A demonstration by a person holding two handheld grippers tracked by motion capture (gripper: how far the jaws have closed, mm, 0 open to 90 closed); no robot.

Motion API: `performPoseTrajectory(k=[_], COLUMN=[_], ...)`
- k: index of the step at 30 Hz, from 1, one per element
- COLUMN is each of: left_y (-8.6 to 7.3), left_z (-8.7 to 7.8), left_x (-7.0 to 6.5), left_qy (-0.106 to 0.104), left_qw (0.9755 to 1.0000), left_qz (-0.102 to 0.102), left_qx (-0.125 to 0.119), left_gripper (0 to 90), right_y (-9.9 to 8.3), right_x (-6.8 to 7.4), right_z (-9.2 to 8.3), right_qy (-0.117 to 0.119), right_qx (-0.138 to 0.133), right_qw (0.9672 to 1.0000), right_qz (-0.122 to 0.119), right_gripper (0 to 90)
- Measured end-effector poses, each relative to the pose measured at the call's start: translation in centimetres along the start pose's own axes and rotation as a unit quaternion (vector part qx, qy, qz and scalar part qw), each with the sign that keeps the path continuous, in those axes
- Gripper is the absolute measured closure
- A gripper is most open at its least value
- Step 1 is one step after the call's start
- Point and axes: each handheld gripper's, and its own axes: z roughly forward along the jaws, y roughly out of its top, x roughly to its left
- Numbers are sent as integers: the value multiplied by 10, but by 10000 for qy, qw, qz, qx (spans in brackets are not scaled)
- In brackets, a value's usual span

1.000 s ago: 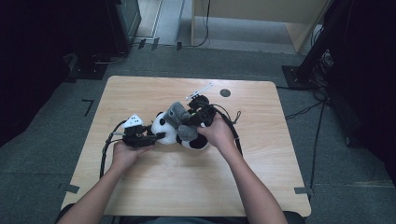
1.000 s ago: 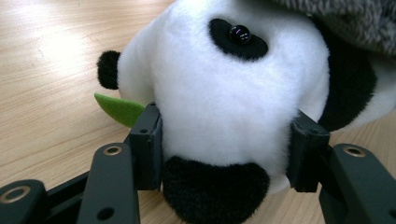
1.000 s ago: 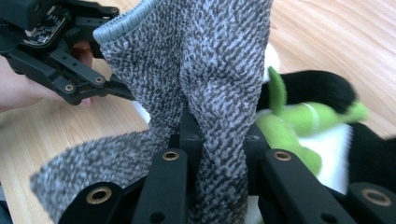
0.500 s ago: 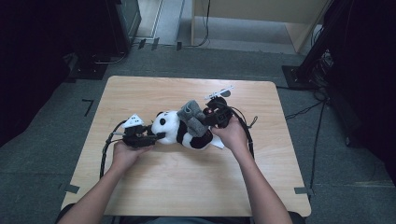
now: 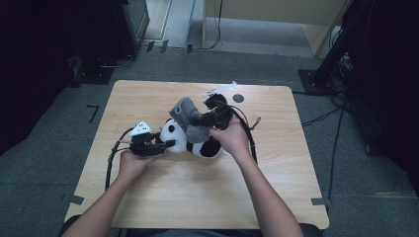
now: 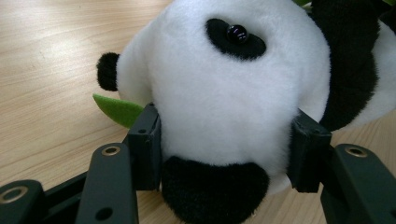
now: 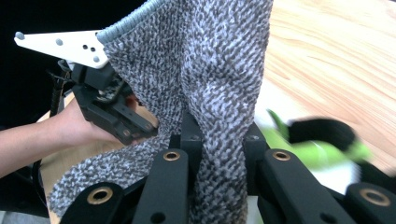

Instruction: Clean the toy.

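A: Where was everything?

B: Panda plush (image 5: pixel 190 140) lay mid-table (image 5: pixel 148 98), bare wood all round and the edges well off. Left gripper (image 5: pixel 165 144) was clamped on its head, pads (image 6: pixel 147 144) pressing both sides.

A: Right side?

B: Right gripper (image 5: pixel 200 120) had its jaws pinched together on the grey knit sock (image 5: pixel 188 116), held above the panda's body.

A: Change from half a second earlier?

B: Sock and right hand (image 5: pixel 232 138) had lifted. Left hand (image 5: pixel 129 163) hadn't moved; forearm low, gripper level.
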Motion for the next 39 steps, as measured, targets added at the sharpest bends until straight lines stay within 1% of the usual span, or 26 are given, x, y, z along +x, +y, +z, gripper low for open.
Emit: performPoseTrajectory(k=[4, 7, 8, 9, 10, 11, 12, 14, 15, 16, 18, 21, 22, 24, 25, 27, 28, 30, 31, 32, 33, 34, 36, 37, 38, 39], left_y=[0, 0, 0, 0, 0, 0, 0, 0, 1, 1, 2, 2, 2, 2, 2, 2, 2, 2, 2, 3, 3, 4, 3, 3, 3, 3], left_z=[0, -1, -1, -1, -1, -1, 0, 0, 0, 0, 0, 0, 1, 0, 0, 0, 0, 0, 0, 1, 1, 1, 1, 1, 1, 0], left_x=[0, 0, 0, 0, 0, 0, 0, -1, 0, 0, 0, -1, -1, -1, 0, 0, 0, -2, -2, -4, -4, -5, -4, -4, -4, -4], left_qy=[0, 7, 7, 9, 12, 28, 47, 58, 47, 43, 42, 34, 37, 34, 30, 25, 25, 70, 70, 147, 147, 164, 152, 152, 140, 130], left_qw=[10000, 10000, 10000, 10000, 10000, 10000, 9999, 10000, 10000, 9999, 9999, 9999, 9999, 9999, 9999, 9999, 9999, 9999, 9999, 9998, 9998, 9998, 9998, 9998, 9998, 9998], left_qz=[39, 58, 58, 55, 51, 69, 84, 36, -17, -69, -85, -89, -83, -101, -116, -124, -124, -75, -75, -10, -10, -73, -61, -61, -66, -50], left_qx=[-11, 7, 7, 11, 16, 45, 69, 61, 72, 92, 100, 80, 78, 85, 88, 84, 84, 97, 97, 112, 112, 113, 126, 126, 128, 137], left_gripper=[405, 404, 404, 404, 404, 404, 405, 410, 410, 416, 418, 418, 419, 418, 418, 418, 417, 416, 413, 414, 413, 414, 415, 415, 415, 415], right_y=[10, 12, 12, 11, 11, 10, 7, 6, 6, 4, 0, -6, -10, -12, -12, -14, -14, -15, -15, -15, -14, -13, -10, -10, -6, -5], right_x=[13, 21, 21, 21, 21, 20, 15, 13, 12, 8, 3, -5, -11, -15, -15, -21, -21, -24, -24, -22, -21, -19, -16, -16, -13, -12], right_z=[28, 51, 51, 65, 65, 71, 75, 72, 69, 62, 54, 45, 36, 27, 27, 16, 16, 10, 10, 6, 4, 1, -5, -5, -14, -19], right_qy=[110, 161, 161, 71, 71, -64, -165, -158, -261, -368, -397, -390, -341, -365, -365, -375, -375, -287, -287, -144, -60, -11, -16, -16, -51, -52], right_qx=[148, 409, 409, 605, 605, 747, 844, 833, 862, 964, 1047, 1065, 978, 897, 897, 829, 829, 747, 747, 630, 538, 436, 216, 216, 82, 25], right_qw=[9998, 9990, 9990, 9981, 9981, 9971, 9962, 9964, 9959, 9945, 9935, 9934, 9946, 9953, 9953, 9958, 9958, 9966, 9966, 9977, 9983, 9987, 9996, 9996, 9998, 9999], right_qz=[-44, -57, -57, -114, -114, -113, -111, -90, -114, -174, -217, -158, -77, -10, -10, 106, 106, 174, 174, 208, 219, 245, 201, 201, 150, 146], right_gripper=[781, 781, 781, 779, 779, 776, 777, 778, 779, 780, 781, 782, 783, 783, 783, 783, 783, 783, 783, 784, 784, 784, 784, 784, 784, 783])
